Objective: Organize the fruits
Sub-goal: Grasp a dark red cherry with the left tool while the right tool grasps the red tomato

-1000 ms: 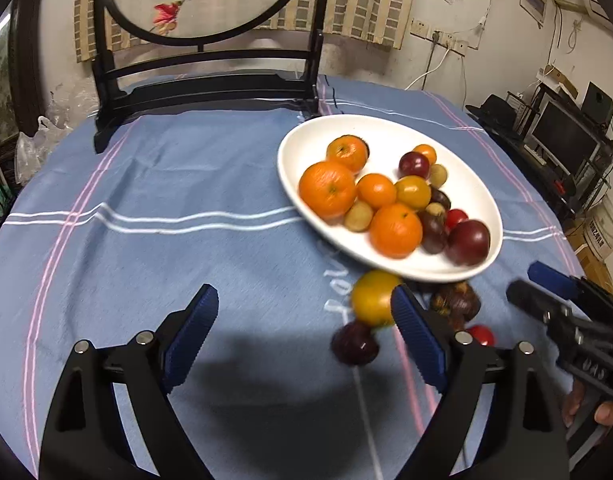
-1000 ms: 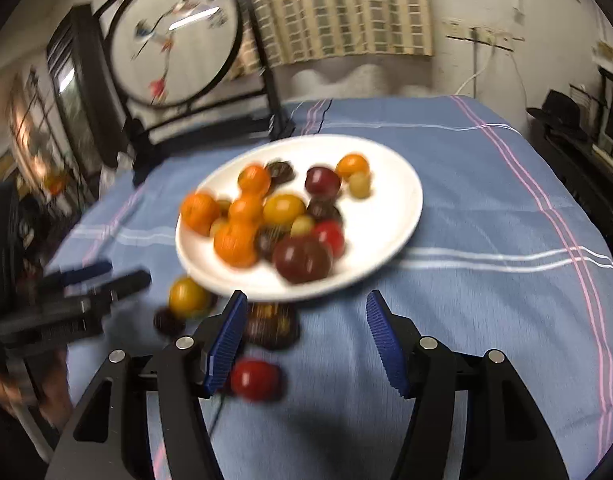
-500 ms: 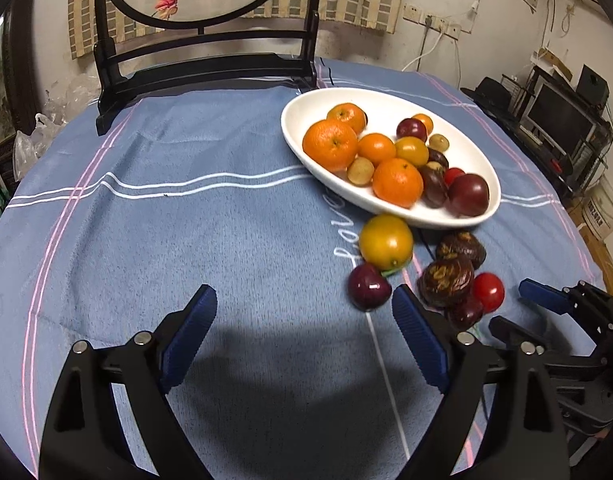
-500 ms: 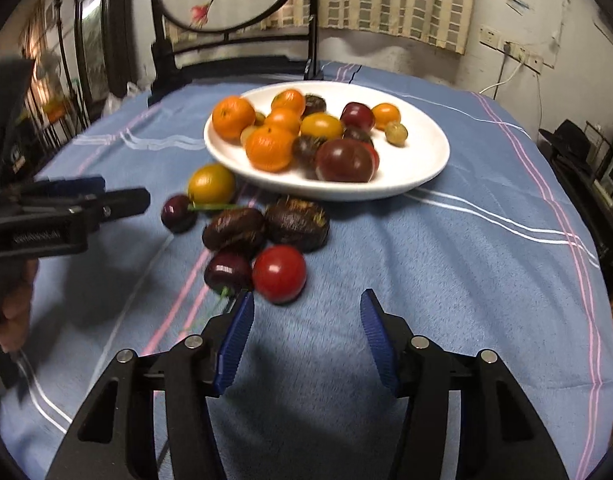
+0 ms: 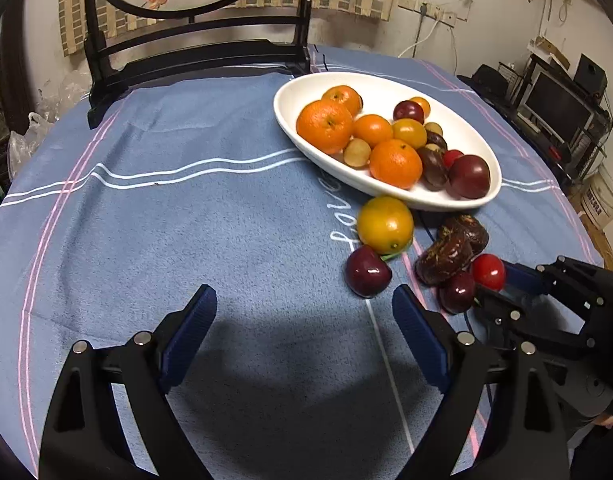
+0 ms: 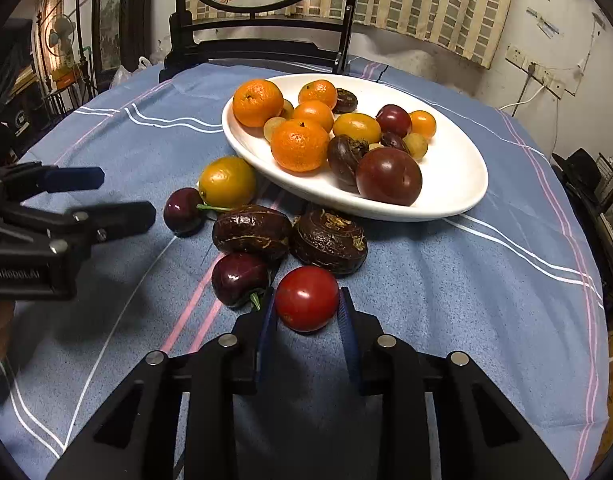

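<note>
A white oval plate (image 5: 281, 109) (image 6: 458, 168) holds oranges, plums and small fruits. Loose on the blue cloth in front of it lie a yellow-orange citrus (image 5: 384, 224) (image 6: 226, 182), two dark cherries (image 5: 366, 272) (image 6: 238, 278), two brown wrinkled fruits (image 5: 442, 258) (image 6: 328, 240) and a red tomato (image 5: 488, 272) (image 6: 306, 298). My right gripper (image 6: 304, 302) (image 5: 496, 284) is closing, its blue pads touching both sides of the tomato, which rests on the cloth. My left gripper (image 5: 304, 294) (image 6: 124, 196) stands wide open over bare cloth, left of the nearest cherry.
A black wooden chair (image 5: 194, 56) stands at the table's far edge. A monitor and shelves (image 5: 558, 104) crowd the right side beyond the table. Plastic bags (image 5: 26, 136) lie at the left. The cloth's left half (image 5: 146, 200) carries no fruit.
My right gripper came forward and down to the loose fruits, and its jaws narrowed around the red tomato. The left gripper stayed wide open, nearly in place.
</note>
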Demonstrator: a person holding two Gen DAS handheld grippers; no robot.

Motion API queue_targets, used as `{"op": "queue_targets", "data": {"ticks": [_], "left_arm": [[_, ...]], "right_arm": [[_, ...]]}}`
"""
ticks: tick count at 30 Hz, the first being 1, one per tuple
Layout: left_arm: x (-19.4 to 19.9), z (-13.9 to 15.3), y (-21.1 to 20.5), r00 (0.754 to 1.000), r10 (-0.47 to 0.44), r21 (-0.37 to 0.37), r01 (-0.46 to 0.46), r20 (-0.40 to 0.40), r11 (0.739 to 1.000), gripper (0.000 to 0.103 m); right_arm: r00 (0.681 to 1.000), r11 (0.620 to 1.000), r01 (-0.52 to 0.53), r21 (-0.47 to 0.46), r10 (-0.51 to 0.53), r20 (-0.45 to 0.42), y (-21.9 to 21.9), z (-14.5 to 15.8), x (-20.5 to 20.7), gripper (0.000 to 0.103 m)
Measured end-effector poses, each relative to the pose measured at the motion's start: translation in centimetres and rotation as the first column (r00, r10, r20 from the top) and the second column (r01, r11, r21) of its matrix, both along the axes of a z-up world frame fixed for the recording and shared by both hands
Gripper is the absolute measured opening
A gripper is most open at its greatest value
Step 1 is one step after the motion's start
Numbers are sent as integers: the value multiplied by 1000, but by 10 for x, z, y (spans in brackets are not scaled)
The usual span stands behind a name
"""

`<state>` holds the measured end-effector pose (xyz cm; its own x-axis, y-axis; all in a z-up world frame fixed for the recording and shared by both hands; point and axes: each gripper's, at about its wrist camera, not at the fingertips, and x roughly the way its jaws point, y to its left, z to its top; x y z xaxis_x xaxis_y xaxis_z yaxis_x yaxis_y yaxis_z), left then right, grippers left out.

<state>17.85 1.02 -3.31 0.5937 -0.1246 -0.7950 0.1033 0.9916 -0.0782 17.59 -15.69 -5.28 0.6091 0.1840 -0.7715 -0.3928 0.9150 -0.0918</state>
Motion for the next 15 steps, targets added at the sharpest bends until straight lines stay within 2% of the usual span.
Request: {"op": "queue_targets", "data": {"ticks": [8,12,15], "left_arm": [[-4,-4,-12,999,-38,38,37,12,999,87],[-1,-7,-20,999,-43,87,41,22,995,87],[5,-10,-27,999,-48,100,46,13,994,83]], "right_arm": [[998,991,55,120,-54,-10,-26,11,-2,30],[997,986,78,146,-77,-7,-35,15,-4,30],[998,985,68,160,-70,7,-36,19,-8,30]]}}
